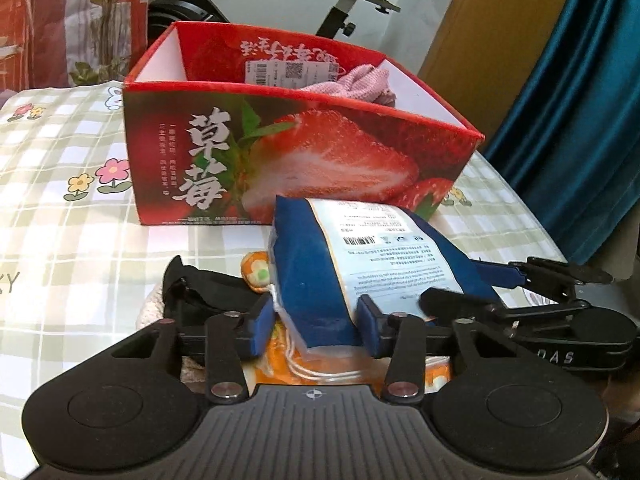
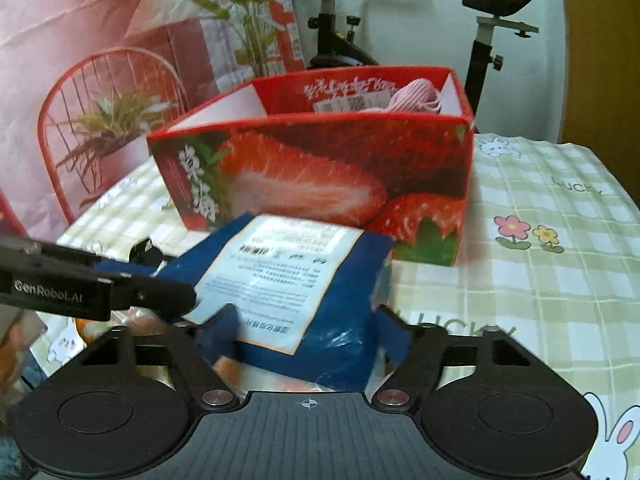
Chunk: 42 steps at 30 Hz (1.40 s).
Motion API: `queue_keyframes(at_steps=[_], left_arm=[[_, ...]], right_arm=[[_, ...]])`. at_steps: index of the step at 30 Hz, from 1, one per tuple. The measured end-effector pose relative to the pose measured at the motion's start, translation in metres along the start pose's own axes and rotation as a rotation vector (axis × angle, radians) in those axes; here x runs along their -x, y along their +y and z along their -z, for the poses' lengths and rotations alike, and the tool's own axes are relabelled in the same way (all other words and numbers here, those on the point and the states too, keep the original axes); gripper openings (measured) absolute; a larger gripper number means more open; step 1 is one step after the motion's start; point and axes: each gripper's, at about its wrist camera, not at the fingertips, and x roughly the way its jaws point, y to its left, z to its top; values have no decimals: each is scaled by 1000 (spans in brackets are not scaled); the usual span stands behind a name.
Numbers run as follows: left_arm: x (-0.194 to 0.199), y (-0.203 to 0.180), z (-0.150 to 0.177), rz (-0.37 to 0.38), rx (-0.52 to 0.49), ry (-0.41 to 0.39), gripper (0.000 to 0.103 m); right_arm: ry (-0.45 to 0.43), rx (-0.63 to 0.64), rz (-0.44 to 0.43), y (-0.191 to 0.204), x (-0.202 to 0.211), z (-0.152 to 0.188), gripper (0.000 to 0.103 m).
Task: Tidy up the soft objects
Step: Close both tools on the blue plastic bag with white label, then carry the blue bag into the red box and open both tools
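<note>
A blue soft package (image 1: 316, 280) with a white printed label lies tilted just in front of the red strawberry box (image 1: 288, 152), propped on orange and black soft items (image 1: 208, 284). Inside the box, at its far right corner, sits a pink knitted cloth (image 1: 360, 84).

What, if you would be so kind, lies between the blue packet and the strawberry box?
Nothing lies there: in the left wrist view only a bare strip of checked tablecloth separates the blue packet from the strawberry box; the right wrist view hides that stretch.
</note>
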Motion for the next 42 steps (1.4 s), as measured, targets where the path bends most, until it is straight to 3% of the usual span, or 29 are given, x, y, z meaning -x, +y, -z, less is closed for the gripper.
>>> queue_keyframes(at_steps=[6,9,26,42], left_arm=[[12,1,-2,-1,4,-45,22],[25,-2,-3,2,-21,-95,14],[76,-13,-22,-3,-73,-290,13],[89,-3,-65,11,-53,-377,13]], right_arm=[[-25,43,16,2,8,-3,27],[-57,86,23,9,14,-6,19],[-253,198,8,32,59,-40,15],[-297,173,-60,32,60,-98,15]])
